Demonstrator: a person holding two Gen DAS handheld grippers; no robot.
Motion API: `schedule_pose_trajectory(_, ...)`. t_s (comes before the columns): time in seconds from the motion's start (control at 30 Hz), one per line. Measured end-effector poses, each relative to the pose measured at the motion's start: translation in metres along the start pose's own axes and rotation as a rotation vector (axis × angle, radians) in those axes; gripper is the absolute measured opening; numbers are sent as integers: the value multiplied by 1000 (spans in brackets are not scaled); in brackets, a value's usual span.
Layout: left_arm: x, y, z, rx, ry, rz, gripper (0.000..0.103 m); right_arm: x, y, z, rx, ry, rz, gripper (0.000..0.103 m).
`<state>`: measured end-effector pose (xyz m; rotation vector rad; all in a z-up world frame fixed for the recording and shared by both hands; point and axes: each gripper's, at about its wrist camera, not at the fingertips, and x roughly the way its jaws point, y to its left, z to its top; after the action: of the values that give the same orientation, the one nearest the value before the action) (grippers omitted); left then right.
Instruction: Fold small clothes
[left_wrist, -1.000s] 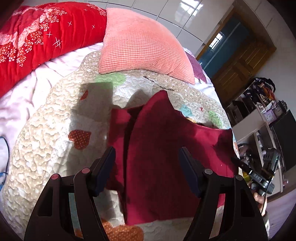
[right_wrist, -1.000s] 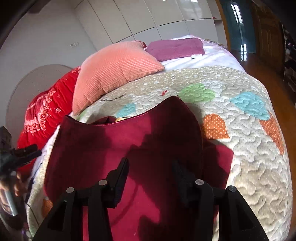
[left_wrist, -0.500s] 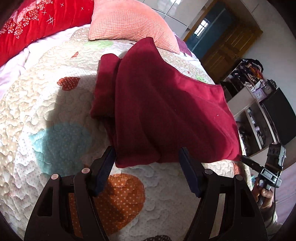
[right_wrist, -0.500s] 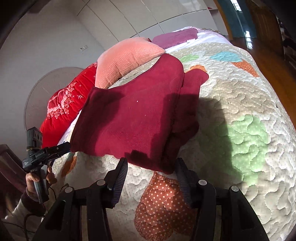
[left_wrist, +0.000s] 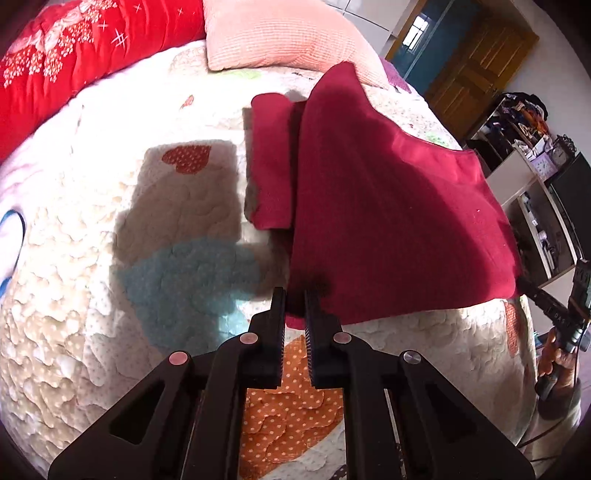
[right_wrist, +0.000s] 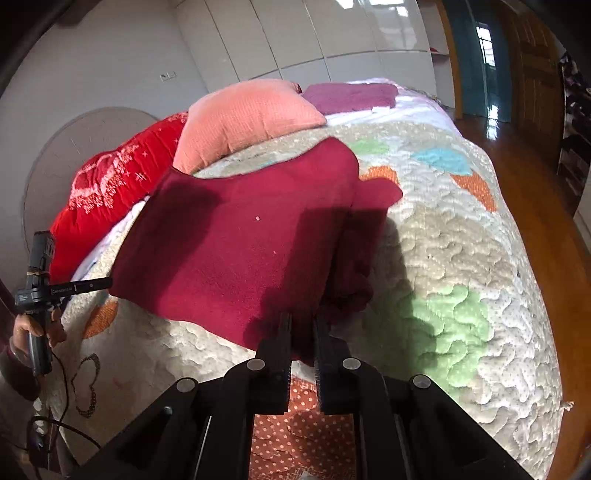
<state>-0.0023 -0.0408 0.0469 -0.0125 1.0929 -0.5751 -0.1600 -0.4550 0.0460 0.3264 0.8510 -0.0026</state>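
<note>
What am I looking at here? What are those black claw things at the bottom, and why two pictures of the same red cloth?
There is no robot: a person holds a pair of tongs in each hand, and a small camera on each looks out along its fingers. One picture comes from the left tongs, the other from the right tongs.

A dark red garment lies on a quilted bedspread with coloured patches, a pink pillow behind it. Each pair of tongs is closed on the garment's near edge, at opposite corners. At each picture's edge you can see the person's other hand holding the other tongs.
</note>
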Motion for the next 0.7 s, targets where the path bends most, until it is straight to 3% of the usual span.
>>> schedule_pose_trajectory(0.1,-9,-4,2,9,-26,-9,8,-10,-7,-1,48,-24,41,9)
schedule_pose_trajectory(0.17,-21,-12,7,40,-57,28,8,-32,-9,6,81,-90,42,16)
schedule_pose_trajectory(0.23,-34,-19,14,65,-93,27,8,-48,-8,18,91,-153,67,44)
schedule_pose_trajectory(0.27,-39,-21,18,64,-111,15,8,-52,-6,25,86,-169,81,46)
schedule_pose_trajectory(0.37,-42,-32,37,62,-141,-13,11,-39,7,51,50,-168,58,46)
schedule_pose_trajectory(0.43,-33,-40,51,54,-146,2,23,-20,14,70,32,-164,43,46)
schedule_pose_trajectory(0.5,-17,-47,69,29,-136,7,26,3,19,88,25,-148,40,46)
schedule_pose_trajectory(0.7,40,-54,127,-54,-113,76,26,63,21,134,-2,-105,-31,40)
